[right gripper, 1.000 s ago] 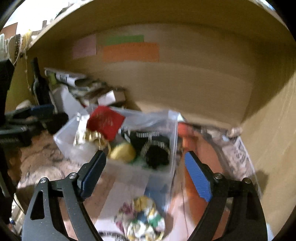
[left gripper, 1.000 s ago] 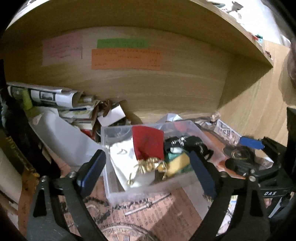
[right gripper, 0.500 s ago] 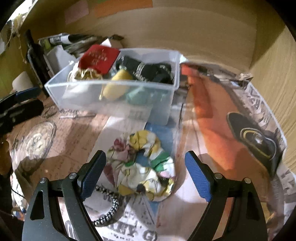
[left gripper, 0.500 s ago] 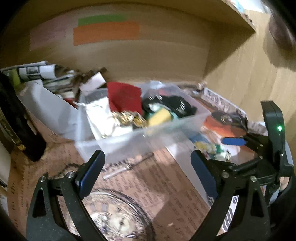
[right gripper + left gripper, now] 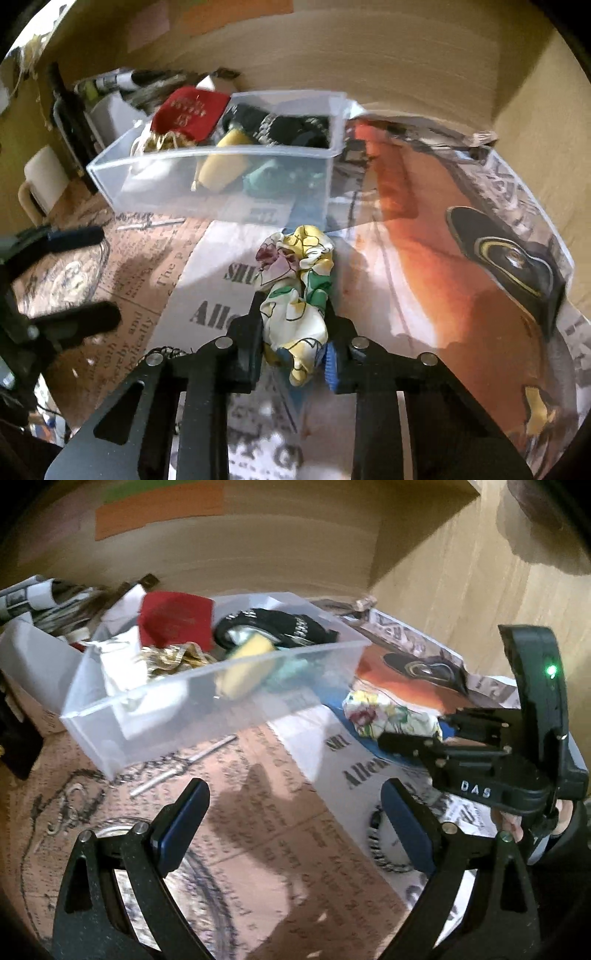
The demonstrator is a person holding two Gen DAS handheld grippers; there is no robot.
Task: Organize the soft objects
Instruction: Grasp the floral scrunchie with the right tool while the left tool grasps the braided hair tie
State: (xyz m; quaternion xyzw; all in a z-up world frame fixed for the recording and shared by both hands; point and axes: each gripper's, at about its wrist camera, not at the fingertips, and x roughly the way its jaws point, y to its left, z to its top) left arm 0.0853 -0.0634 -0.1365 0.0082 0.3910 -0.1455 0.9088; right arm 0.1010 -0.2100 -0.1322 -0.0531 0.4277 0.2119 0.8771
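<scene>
My right gripper (image 5: 293, 325) is shut on a floral fabric scrunchie (image 5: 297, 280) that rests on the newspaper in front of a clear plastic bin (image 5: 221, 155). The bin holds a red pouch (image 5: 188, 112), a yellow soft piece (image 5: 225, 168), black scrunchies (image 5: 291, 129) and gold ribbon. In the left wrist view the scrunchie (image 5: 388, 710) lies right of the bin (image 5: 207, 701), with the right gripper (image 5: 417, 738) closed on it. My left gripper (image 5: 291, 823) is open and empty above the newspaper, in front of the bin.
Newspaper sheets (image 5: 280, 812) cover the desk. A black beaded band (image 5: 380, 845) lies by my left gripper's right finger. A metal rod (image 5: 184, 771) lies before the bin. Rolled papers and a white box (image 5: 33, 657) sit at back left. Wooden walls close the back and right.
My right gripper has moved down onto the floral scrunchie and closed on it. My left gripper has pulled back and down from the bin, staying open.
</scene>
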